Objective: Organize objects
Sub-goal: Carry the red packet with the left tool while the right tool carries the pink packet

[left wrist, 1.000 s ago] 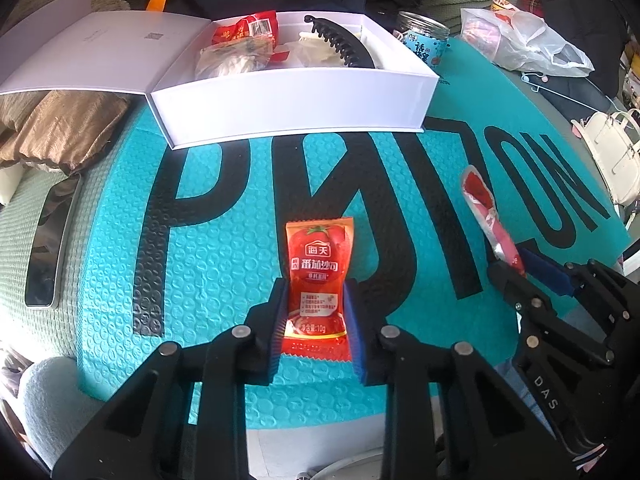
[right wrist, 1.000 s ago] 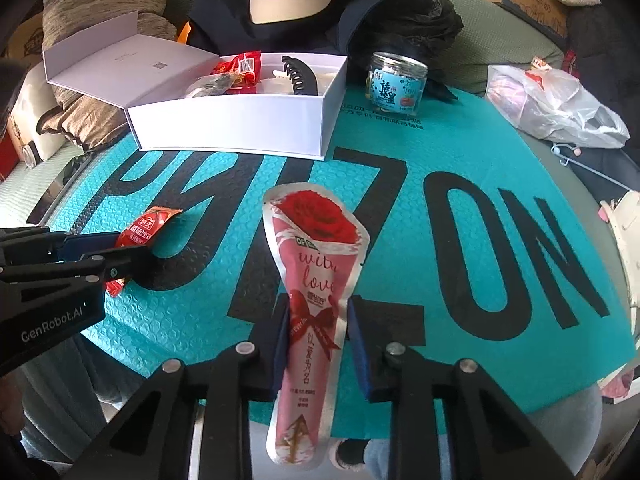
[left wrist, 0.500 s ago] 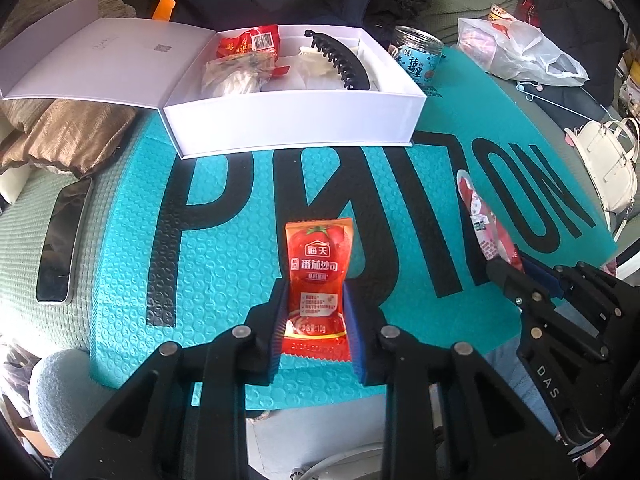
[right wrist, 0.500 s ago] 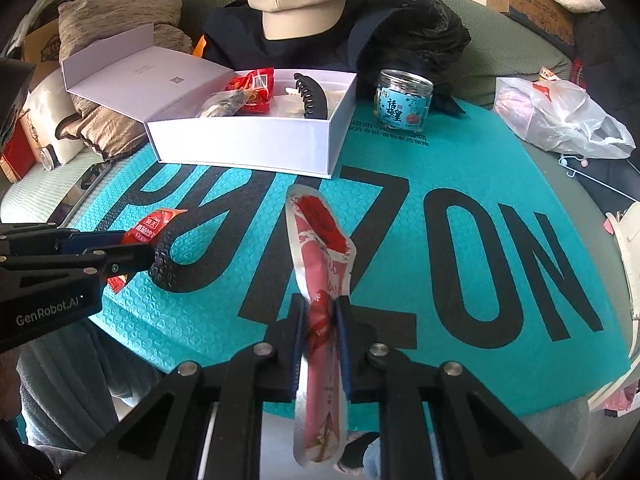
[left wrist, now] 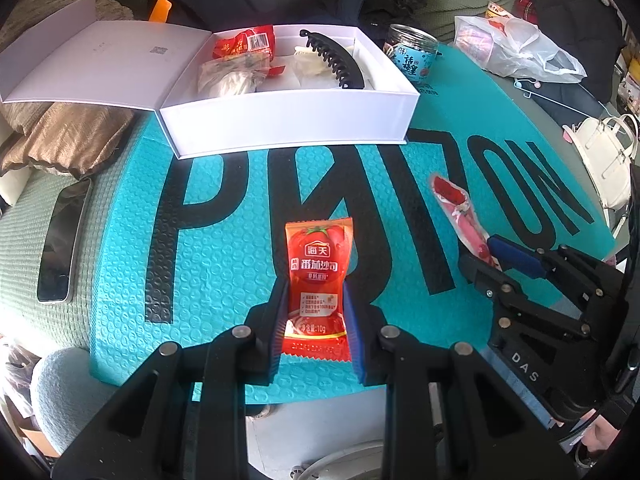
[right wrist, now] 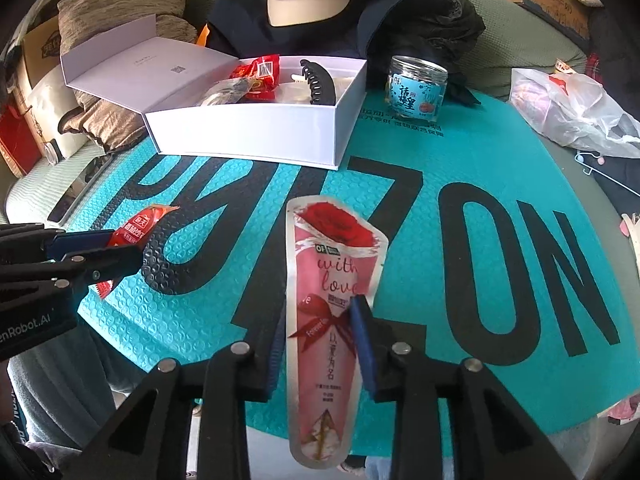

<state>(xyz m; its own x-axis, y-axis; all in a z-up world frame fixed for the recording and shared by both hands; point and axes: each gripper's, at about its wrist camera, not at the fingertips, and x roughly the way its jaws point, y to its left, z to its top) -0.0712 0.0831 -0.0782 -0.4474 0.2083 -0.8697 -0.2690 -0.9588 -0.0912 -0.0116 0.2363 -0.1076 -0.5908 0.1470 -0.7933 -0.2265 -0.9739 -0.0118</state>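
Left gripper (left wrist: pixel 316 320): we are clenching its fingers on the ketchup sachet (left wrist: pixel 318 276), pads pressing both long edges near the bottom; the sachet is standing up out of the grip, above the mat.
Right gripper (right wrist: pixel 320 344): its jaws are opening; the rose pouch (right wrist: pixel 334 304) is sitting between the fingers, flat face toward the camera. The right pad is touching the pouch's edge; we cannot tell about the left pad.
Pouch: long, pink, red rose at the top, tail hanging below the fingers.
Mat (right wrist: pixel 460 208): teal bubble mailer with big black letters, lying on a green quilted surface, not a counter.
Box (left wrist: pixel 288 120): white, lid (left wrist: pixel 104 68) flipped open to the left, sitting at the mat's far edge.
In the box: red snack packet (left wrist: pixel 244 42), clear wrapped item (left wrist: pixel 230 78), black hair claw (left wrist: pixel 334 62).
Jar (right wrist: pixel 418 90): blue label, standing just right of the box.
Phone (left wrist: pixel 62 240): lying left of the mat.
Plastic bag (right wrist: pixel 576 114): lying at far right.
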